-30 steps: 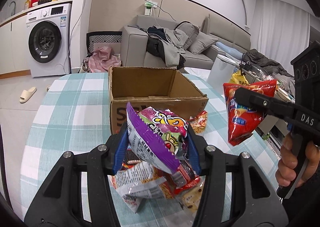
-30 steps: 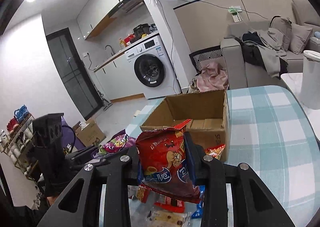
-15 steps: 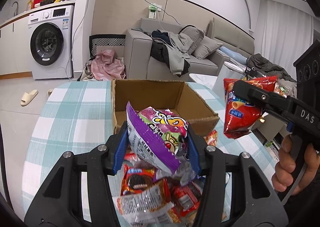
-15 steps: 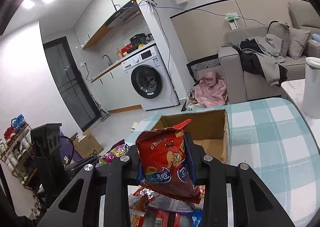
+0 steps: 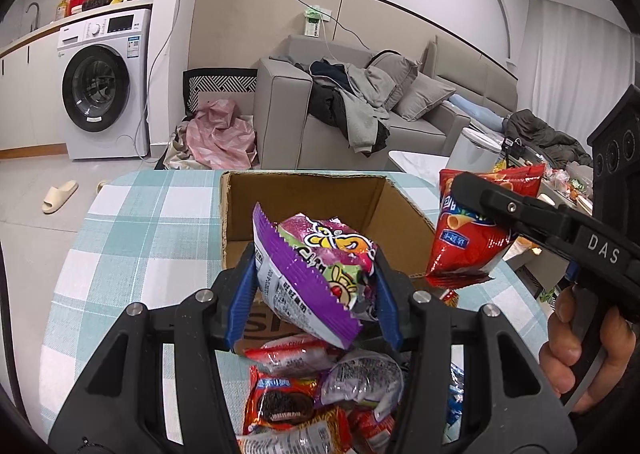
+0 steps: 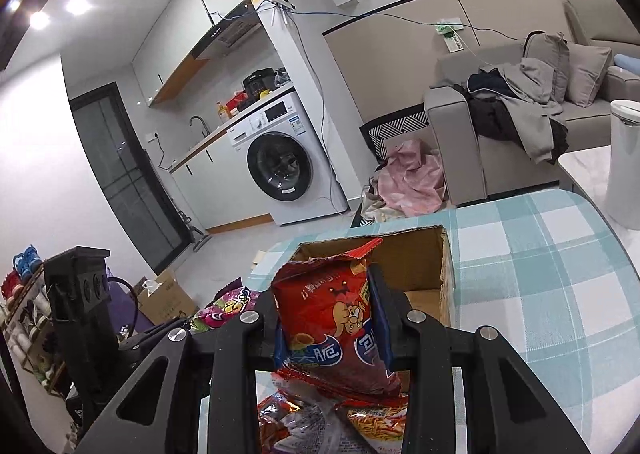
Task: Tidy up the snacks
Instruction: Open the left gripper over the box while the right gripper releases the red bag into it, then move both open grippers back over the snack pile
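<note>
Snack packets heaped just before cardboard box

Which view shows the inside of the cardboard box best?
Left wrist: the cardboard box shows its open interior and back wall, partly behind the purple snack bag. Right wrist: the red snack bag hides most of it.
</note>
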The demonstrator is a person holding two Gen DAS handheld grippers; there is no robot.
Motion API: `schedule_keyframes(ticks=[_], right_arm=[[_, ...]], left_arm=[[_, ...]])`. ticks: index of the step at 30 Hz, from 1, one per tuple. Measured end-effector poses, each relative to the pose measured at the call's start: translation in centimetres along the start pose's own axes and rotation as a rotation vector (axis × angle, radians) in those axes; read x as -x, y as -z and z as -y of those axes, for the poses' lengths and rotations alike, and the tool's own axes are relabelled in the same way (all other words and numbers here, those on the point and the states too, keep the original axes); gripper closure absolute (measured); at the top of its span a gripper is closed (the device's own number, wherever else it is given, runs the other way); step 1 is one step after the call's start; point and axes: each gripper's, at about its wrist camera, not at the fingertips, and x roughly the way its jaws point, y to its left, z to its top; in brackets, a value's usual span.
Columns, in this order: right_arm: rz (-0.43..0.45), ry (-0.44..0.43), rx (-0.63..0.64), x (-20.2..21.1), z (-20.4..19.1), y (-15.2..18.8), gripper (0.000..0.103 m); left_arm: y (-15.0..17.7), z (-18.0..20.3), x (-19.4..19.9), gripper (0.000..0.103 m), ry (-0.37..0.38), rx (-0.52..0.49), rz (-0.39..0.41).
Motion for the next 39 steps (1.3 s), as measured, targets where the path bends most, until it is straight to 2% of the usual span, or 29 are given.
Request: schedule_keyframes(ticks=[14,16,18,21,23,26,28,29,30,39], right_arm=[[-0.042,0.042,-0.031,-2.9,1.9,0.1,0.069],[-0.064,0.046,-0.034,-3.4,1.9,0.1,0.062],[-0.071,0.049,-0.045,-3.4,2.1,0.2,0.048],[-0.064,0.056,-0.037,-3.0,2.2,0.2,0.046],[-0.061,0.062,-0.03,-2.6,2.3,0.2,0.044],[-0.057,0.066,-0.021,-1.7,2.4,0.4,0.026],[-0.057,0.06,-0.005,-1.1,2.2,0.6,0.009],[-0.057,0.056,0.01,-0.7,2.0,0.8,0.005],[-0.06,0.051,0.025,-0.3,1.8,1.0,0.002],[-0.105,0.064,0.103,1.5,0.3,2.6,0.0]], left_arm=[[-0.5,0.1,-3.8,0.053,-0.03,-0.016,-0.025],[-0.4,0.1,-4.1,0.051,-0.041,-0.014,-0.037],[-0.2,0.1,-4.2,0.04,-0.045,-0.019,-0.05],[-0.1,0.0,-3.6,0.022,-0.052,-0.017,-0.034],[-0.1,-0.2,-3.0,0.021,-0.051,-0.014,-0.023],[0.1,-0.4,-2.1,0.019,-0.063,-0.006,-0.016],[0.2,-0.5,-1.5,0.015,-0.07,-0.006,-0.015],[0.3,-0.5,-1.1,0.01,-0.076,-0.006,-0.014],[0.4,-0.5,-0.6,0.0,-0.079,-0.01,-0.008],[2.3,0.4,3.4,0.001,-0.093,-0.036,0.011]])
